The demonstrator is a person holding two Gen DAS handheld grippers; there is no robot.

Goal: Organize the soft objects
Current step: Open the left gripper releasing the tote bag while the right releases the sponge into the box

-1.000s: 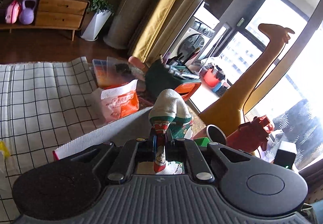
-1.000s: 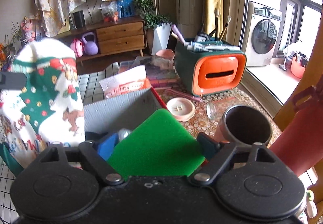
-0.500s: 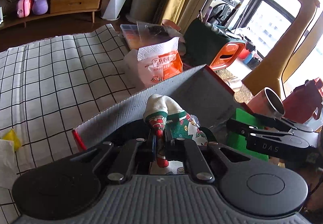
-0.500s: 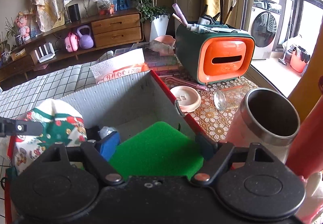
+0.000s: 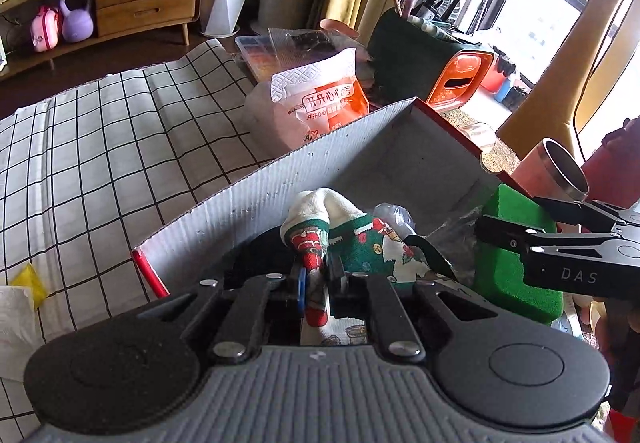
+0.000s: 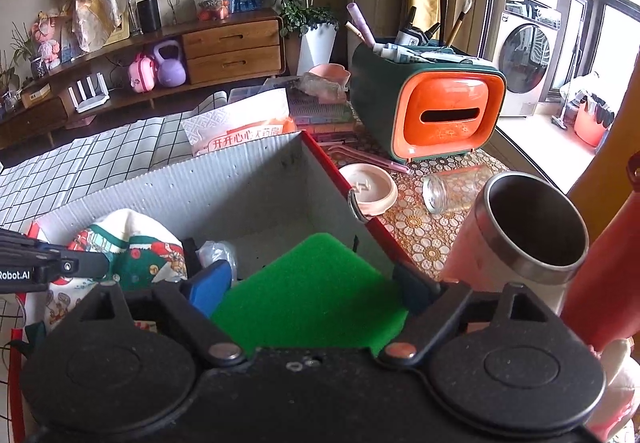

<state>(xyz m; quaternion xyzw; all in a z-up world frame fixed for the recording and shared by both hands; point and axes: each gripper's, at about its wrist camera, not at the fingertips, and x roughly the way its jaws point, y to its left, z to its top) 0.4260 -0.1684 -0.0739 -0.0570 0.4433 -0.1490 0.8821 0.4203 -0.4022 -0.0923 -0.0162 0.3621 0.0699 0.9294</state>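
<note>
The white, green and red Christmas-patterned sock is bunched and clamped in the left gripper, toe end rising away from the fingers, inside the grey corrugated box with red edges. The right gripper grasps a flat green foam sponge over that box.
</note>
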